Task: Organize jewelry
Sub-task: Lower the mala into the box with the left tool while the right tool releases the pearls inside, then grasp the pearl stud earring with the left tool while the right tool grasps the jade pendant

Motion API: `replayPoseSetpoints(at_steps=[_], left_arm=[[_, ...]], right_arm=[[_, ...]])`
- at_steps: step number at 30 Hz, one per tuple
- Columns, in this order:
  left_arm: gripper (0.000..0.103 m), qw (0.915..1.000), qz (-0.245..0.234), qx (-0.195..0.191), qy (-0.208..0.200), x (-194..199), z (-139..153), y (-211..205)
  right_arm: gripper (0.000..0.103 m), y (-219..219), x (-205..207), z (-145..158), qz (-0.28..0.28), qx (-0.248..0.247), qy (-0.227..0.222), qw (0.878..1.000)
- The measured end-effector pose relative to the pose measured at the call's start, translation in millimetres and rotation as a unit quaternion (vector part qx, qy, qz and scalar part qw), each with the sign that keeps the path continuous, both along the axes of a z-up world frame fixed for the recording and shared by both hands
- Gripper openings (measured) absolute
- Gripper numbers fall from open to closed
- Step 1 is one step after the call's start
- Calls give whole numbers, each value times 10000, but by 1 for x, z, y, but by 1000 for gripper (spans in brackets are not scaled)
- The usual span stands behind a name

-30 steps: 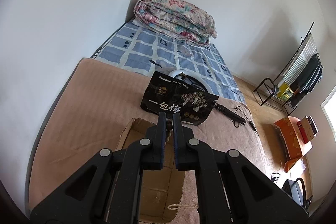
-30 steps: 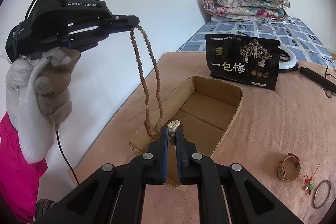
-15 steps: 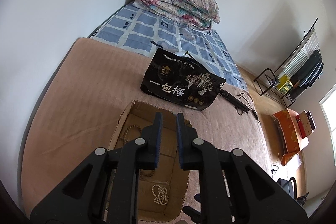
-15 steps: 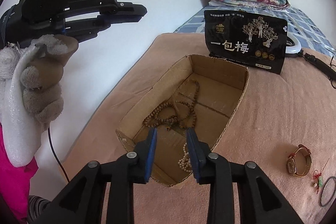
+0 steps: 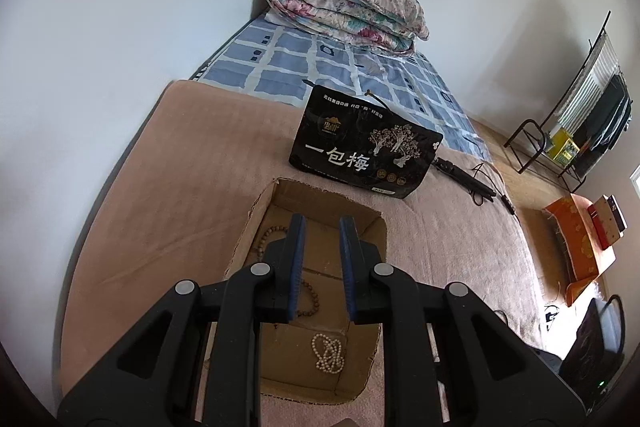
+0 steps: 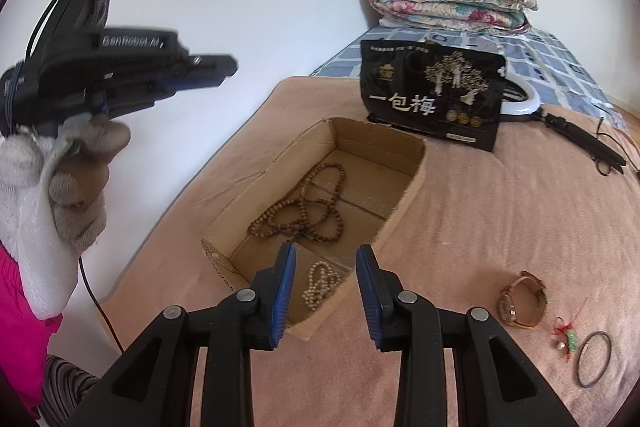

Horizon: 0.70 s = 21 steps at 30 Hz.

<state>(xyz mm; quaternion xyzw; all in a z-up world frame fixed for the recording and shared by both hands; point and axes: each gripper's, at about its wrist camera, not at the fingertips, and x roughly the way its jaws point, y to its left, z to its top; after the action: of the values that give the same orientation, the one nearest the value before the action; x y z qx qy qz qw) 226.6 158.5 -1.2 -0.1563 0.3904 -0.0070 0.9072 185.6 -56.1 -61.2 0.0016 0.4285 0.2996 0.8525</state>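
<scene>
Both your claws stand apart and empty: left claw (image 5: 321, 227), right claw (image 6: 326, 259), over the cardboard box (image 6: 412, 179) holding the wooden beads (image 6: 304, 211) and pearl strand (image 6: 320, 281). Reaching for the watch (image 6: 522, 301), thin ring (image 6: 594, 359) and red-string charm (image 6: 566, 335) near the bed's right edge, you risk pinching blanket or dropping them.

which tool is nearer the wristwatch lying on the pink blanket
Right. The right tool hovers at the cardboard box's near end, beside the wristwatch; the left tool is raised beyond the box's far side.
</scene>
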Motion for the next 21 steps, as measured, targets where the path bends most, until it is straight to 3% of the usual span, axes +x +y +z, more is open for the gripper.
replayPoseSetpoints(at_steps=[2,5,7,9,16,21], left_arm=[[15,9999,-6,134,-5,-7,-2,-6],[16,9996,-35,296,18,-17,-6,-17],[28,9992,-69,378,53,-23,-11,-26],[36,9987,-145,489,44,-30,-16,-37],[36,9956,-613,709,93,-47,-37,-91],[36,9928,-996,649,155,-58,-55,-128]], right_arm=[[44,-14,-2,4,-125,-41,-75,9999],[47,-38,-5,9,-306,-96,-157,9994],[50,-54,-7,12,-425,-122,-186,9988],[59,-74,-9,16,-624,-152,-255,9976],[84,-146,-16,20,-1265,-163,-410,9910],[85,-194,-16,14,-1693,-178,-379,9847]])
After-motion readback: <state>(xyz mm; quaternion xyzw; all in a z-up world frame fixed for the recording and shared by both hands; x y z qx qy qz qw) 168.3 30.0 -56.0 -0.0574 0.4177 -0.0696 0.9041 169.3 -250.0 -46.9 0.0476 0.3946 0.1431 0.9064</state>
